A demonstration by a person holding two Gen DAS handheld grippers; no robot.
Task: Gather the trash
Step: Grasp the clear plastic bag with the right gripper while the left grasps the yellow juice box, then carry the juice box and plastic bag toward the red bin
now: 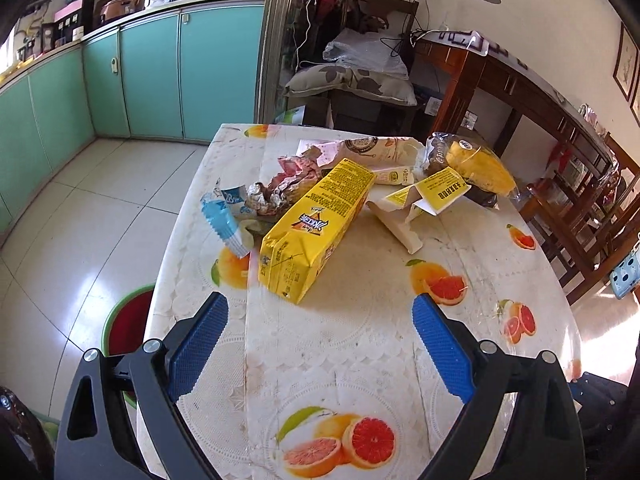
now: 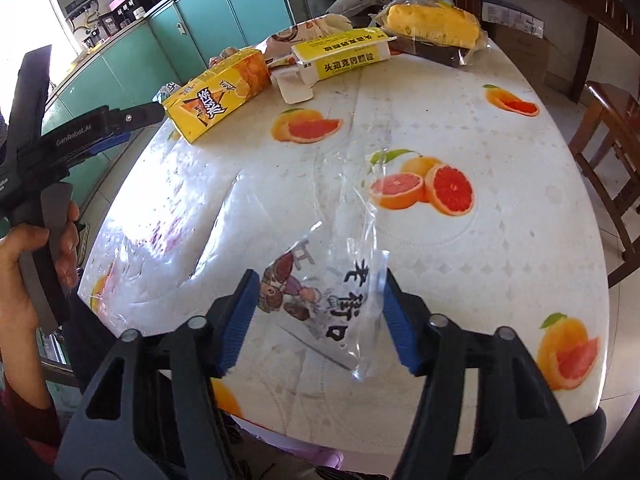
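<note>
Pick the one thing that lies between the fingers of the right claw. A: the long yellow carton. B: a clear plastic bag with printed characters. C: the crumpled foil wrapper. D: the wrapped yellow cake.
B: in the right wrist view the clear plastic bag lies on the table between the blue pads of the right claw; the yellow carton lies far off.

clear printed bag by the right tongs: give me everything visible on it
The clear plastic bag is thin, glossy, crinkled film, see-through to the fruit-print tablecloth. It carries a cartoon figure in brown and purple and large black Chinese characters. It looks empty and flattened, lying near the table's near edge, its upper part wrinkled and lifted. It sits between the right tongs; the right pad meets its edge, the left pad stands apart from it.
</note>
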